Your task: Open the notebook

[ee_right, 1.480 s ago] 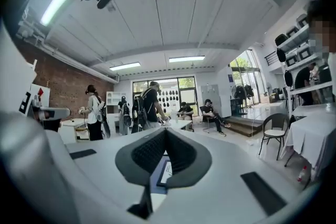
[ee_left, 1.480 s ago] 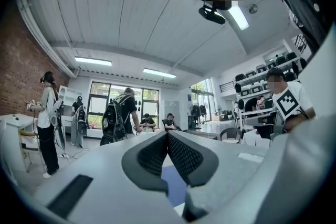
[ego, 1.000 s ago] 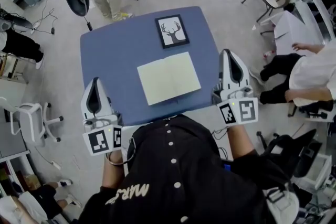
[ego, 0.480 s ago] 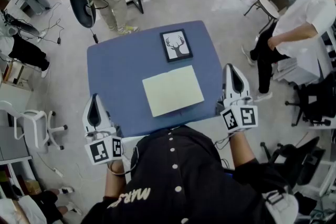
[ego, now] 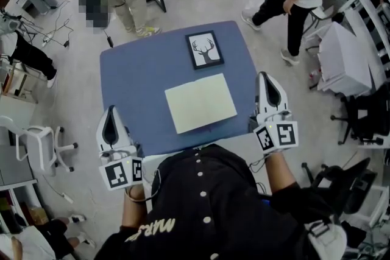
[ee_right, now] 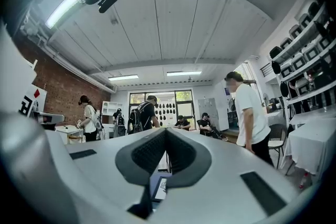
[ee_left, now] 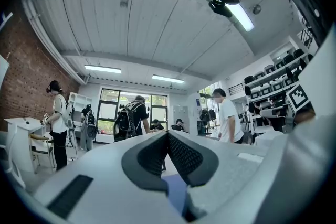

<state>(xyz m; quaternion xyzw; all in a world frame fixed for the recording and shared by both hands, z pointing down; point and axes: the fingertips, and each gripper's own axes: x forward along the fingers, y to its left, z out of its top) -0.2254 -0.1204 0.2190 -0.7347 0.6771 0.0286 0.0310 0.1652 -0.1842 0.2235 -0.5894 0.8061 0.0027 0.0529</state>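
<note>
The notebook (ego: pixel 200 102) lies flat mid-table, slightly askew, nearer the person's edge than the far one, so both hands can reach it. It shows one pale face. Can't tell whether that's a cover or open pages.

Behind it, apart, is a framed deer picture (ego: pixel 204 49), clear of any page swing. The blue table (ego: pixel 134 76) has nothing else on it.

The left gripper (ego: pixel 110 112) and right gripper (ego: pixel 269 79) sit off the table's two sides, well apart from the notebook and pointing fwd. Each has its jaws closed together on nothing, so it looks like a parked pose w/ no work in hand.
</note>
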